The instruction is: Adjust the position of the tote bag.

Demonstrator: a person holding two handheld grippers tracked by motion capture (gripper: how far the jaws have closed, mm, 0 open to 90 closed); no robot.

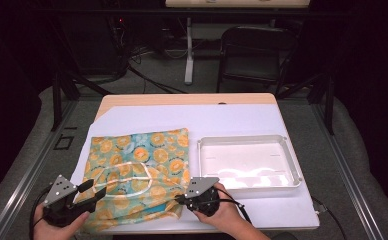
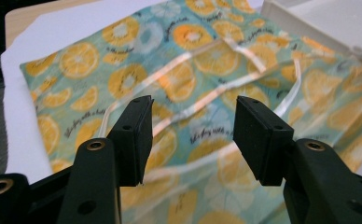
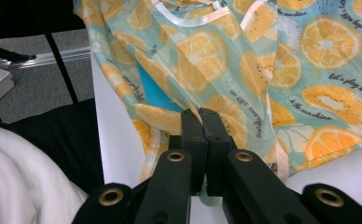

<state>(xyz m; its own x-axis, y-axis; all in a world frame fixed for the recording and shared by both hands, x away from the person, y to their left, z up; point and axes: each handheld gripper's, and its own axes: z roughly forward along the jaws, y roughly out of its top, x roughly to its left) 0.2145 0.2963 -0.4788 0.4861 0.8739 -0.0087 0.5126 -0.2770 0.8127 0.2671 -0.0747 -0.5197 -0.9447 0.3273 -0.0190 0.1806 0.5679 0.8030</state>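
Cloth with orange-slice print lies flat on the table, left of a white tray. Right gripper jaws are clamped on its near edge. Left gripper jaws stand apart above the cloth, nothing between them.

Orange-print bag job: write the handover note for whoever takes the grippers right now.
Left gripper: open, jaws apart above the orange-print bag, nothing between the pads.
Right gripper: shut on the bag's near edge at its right corner, lifting a fold.
The bag lies mostly flat on the white sheet, left of the clear tray, which holds nothing.
Done: one edge pinched.
Left, likely: a left-side grip on the bag; where it goes next cannot be told.
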